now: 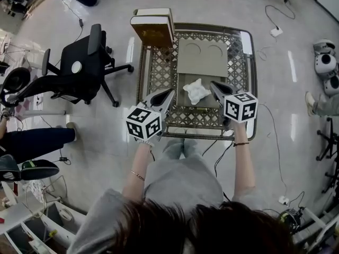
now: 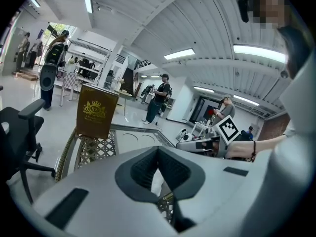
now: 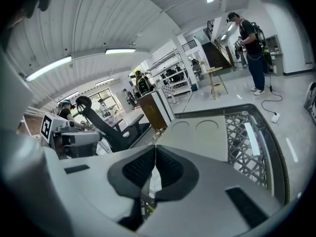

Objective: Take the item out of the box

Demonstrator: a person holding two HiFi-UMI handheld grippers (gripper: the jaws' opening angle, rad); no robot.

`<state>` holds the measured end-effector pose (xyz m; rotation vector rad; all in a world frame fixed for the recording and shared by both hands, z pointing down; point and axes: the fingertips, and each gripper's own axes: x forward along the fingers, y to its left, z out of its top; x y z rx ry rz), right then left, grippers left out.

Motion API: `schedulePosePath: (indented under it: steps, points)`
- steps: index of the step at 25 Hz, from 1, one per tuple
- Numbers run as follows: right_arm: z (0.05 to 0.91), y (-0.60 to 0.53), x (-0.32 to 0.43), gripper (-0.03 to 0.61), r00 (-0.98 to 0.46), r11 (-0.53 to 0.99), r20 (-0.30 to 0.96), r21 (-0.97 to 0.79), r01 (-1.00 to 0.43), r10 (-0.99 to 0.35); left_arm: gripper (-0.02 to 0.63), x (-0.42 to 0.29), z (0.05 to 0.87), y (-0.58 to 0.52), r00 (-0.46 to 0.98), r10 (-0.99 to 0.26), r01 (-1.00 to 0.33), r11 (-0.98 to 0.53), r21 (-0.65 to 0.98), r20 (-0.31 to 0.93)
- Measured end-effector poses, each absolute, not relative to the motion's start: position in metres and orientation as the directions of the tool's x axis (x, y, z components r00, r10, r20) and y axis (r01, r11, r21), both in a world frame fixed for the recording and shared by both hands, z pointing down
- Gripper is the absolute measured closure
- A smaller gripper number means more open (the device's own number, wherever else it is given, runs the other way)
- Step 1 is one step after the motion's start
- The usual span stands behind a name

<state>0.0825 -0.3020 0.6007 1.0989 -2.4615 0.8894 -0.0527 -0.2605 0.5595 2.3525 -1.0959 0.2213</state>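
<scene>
A flat grey box (image 1: pixel 202 58) with two round recesses lies open on the lattice table (image 1: pixel 159 73). A crumpled white item (image 1: pixel 196 91) rests on its near half. My left gripper (image 1: pixel 170 92) hovers just left of the item, shut with nothing between its fingers. My right gripper (image 1: pixel 213 83) hovers just right of the item, also shut and empty. In the left gripper view the closed jaws (image 2: pixel 158 149) point over the table toward the right gripper (image 2: pixel 197 144). In the right gripper view the closed jaws (image 3: pixel 155 147) point at the grey box (image 3: pixel 202 135).
A brown and cream box (image 1: pixel 153 28) stands at the table's far left corner. A black office chair (image 1: pixel 79 67) sits left of the table. Cables (image 1: pixel 275 23) trail on the floor at right. People stand in the background (image 2: pixel 159 95).
</scene>
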Motion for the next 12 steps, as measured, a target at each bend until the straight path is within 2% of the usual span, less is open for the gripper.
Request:
schedulePosePath:
  steps: [7,10,12]
  points:
    - [0.64,-0.304,0.075,0.554,-0.675,0.494,0.545,-0.462,-0.737,-0.498,0.597,-0.047,0.583,-0.26,0.663,-0.641,-0.746,-0.516,0.422,0.388]
    - [0.655,-0.307,0.072,0.492,-0.674,0.48,0.571,-0.476,-0.737,-0.47,0.597,-0.046,0.594,-0.259,0.665,-0.628,-0.744,-0.509,0.432,0.404]
    - [0.667,-0.31,0.07,0.476,-0.672,0.476,0.591,-0.479,-0.738,-0.446,0.597,-0.046,0.601,-0.26,0.664,-0.623,-0.745,-0.503,0.439,0.413]
